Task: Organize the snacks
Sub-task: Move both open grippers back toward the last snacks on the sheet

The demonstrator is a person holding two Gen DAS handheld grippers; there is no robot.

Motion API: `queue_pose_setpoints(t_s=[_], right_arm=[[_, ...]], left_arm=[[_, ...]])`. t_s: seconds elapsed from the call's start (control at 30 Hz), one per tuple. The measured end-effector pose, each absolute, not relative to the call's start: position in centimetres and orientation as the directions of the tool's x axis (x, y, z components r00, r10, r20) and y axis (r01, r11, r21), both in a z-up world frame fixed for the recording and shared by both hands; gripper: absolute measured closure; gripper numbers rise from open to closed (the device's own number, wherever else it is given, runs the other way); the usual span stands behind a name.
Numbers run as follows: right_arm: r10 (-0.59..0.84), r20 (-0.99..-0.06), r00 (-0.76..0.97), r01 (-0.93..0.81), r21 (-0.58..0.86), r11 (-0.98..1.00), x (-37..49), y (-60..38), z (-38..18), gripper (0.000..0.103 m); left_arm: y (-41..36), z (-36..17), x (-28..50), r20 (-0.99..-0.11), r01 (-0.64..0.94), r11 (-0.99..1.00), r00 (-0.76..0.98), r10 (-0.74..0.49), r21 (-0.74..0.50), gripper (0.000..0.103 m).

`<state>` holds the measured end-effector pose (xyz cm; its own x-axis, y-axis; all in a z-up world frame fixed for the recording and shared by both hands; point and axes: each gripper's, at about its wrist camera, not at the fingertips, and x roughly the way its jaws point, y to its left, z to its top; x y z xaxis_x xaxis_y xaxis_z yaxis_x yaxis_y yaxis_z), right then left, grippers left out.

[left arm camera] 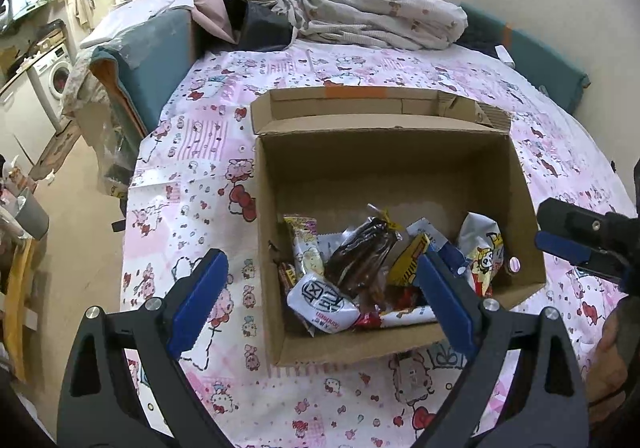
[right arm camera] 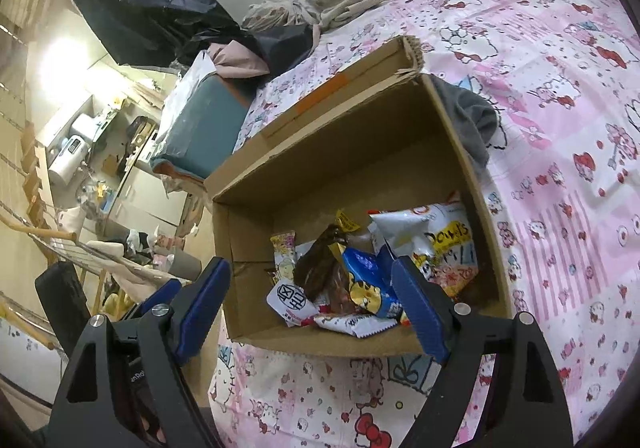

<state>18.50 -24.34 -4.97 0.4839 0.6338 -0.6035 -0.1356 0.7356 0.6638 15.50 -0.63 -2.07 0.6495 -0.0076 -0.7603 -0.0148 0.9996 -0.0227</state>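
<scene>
An open cardboard box (left arm camera: pixel 380 168) lies on a pink cartoon-print bedspread, with several snack packets heaped at its near end. Among them are a white packet with a black character (left arm camera: pixel 320 304), a dark brown wrapped cake (left arm camera: pixel 360 256), a blue and yellow packet (right arm camera: pixel 368 280) and a white and yellow bag (right arm camera: pixel 444 244). My left gripper (left arm camera: pixel 320 300) hangs open above the near end of the box, with nothing between its pads. My right gripper (right arm camera: pixel 312 308) is open and empty too, over the same end of the box (right arm camera: pixel 340 168). The right gripper (left arm camera: pixel 580 244) also shows at the left wrist view's right edge.
A crumpled blanket (left arm camera: pixel 380 16) is piled at the far end of the bed, and a grey cloth (right arm camera: pixel 476 120) lies against the box's right side. A teal cushion (left arm camera: pixel 152 64) stands left of the bed. Further left are floor and a washing machine (left arm camera: pixel 56 76).
</scene>
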Motion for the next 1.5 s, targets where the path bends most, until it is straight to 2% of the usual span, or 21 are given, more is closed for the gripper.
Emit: queue_pose_setpoints(t_s=[0.27,0.57,1.0,1.17,1.3,1.37,1.43,1.5], right_arm=[[0.624,-0.601,0.499,-0.117,0.667,0.736,16.1,-25.6,-3.7,0.017],[0.616,-0.625,0.48,-0.087,0.664,0.742,12.3,-26.2,-4.1,0.017],[0.505,-0.745,0.435,-0.047,0.541,0.839,10.2,-26.1,-6.3,0.017],[0.457,-0.814,0.358,0.02,0.496,0.868,11.4,-26.0,-9.3,0.017],[0.441,-0.857,0.267,0.005,0.459,0.888,12.4,-23.8,-11.7,0.017],[0.444,-0.868,0.222,-0.047,0.445,0.894,12.7,-21.7,-12.8,0.019],[0.437,-0.88,0.188,-0.112,0.423,0.899,13.0,-19.6,-13.5,0.03],[0.421,-0.891,0.168,-0.17,0.395,0.903,13.2,-17.5,-14.2,0.033]], left_arm=[[-0.2,-0.7,13.2,-0.743,-0.028,1.0,0.67,0.012,-0.009,0.009],[0.9,-0.9,9.9,-0.772,-0.08,0.996,0.636,0.021,-0.038,0.009],[1.6,-2.9,8.1,-0.823,-0.144,0.988,0.567,0.031,-0.062,0.009],[3.1,-3.3,8.5,-0.837,-0.204,0.976,0.545,0.048,-0.077,0.009],[4.1,-3.8,8.8,-0.854,-0.247,0.964,0.519,0.048,-0.096,0.009],[4.4,-3.9,8.9,-0.856,-0.258,0.96,0.514,0.045,-0.104,0.009],[4.4,-3.9,8.9,-0.856,-0.259,0.96,0.515,0.045,-0.106,0.009],[4.5,-3.8,8.9,-0.855,-0.256,0.96,0.517,0.041,-0.109,0.009]])
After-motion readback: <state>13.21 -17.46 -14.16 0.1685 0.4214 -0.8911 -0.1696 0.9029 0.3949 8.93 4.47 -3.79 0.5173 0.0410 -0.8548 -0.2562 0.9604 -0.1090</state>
